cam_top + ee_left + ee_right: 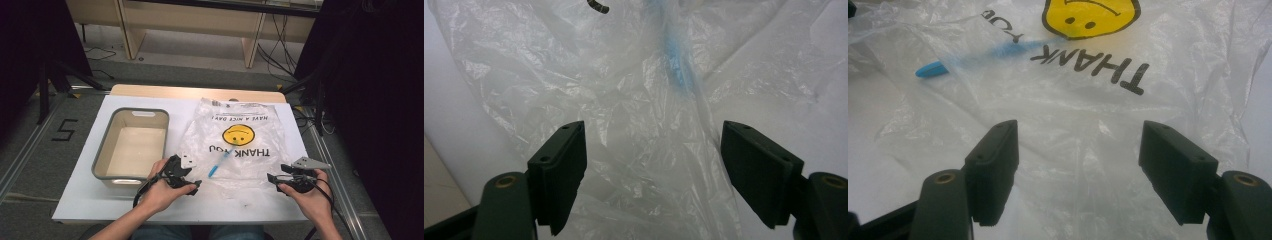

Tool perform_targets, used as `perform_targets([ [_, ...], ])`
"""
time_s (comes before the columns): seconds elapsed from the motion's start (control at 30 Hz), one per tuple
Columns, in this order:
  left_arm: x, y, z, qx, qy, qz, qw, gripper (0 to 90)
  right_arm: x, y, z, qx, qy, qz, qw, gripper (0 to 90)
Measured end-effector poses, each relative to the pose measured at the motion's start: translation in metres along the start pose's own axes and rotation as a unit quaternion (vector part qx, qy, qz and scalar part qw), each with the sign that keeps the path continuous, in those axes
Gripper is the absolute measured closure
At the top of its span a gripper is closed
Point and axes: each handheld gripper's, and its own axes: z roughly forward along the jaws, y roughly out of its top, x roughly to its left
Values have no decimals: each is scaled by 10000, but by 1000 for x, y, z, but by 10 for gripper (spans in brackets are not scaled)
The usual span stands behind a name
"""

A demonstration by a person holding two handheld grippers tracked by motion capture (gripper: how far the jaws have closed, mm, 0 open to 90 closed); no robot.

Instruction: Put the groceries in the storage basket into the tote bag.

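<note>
Blue toothbrush (pixel 218 164) lies slanted, handle end poking from the plastic bag (pixel 240 145) toward the person; both tongs wide, holding nothing

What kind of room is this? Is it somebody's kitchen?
Probably not a kitchen. It looks like a lab or workshop set up for recording: a white table on grey carpet, a taped number on the floor, cables trailing under a bench, and dark curtains at the sides.
</note>
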Motion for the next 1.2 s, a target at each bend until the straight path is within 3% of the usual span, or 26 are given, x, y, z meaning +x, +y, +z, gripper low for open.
perform_targets([
  [1.2,-3,0,2,121,105,28,9999,277,-2,-5,-1,39,-32,165,9999,322],
])
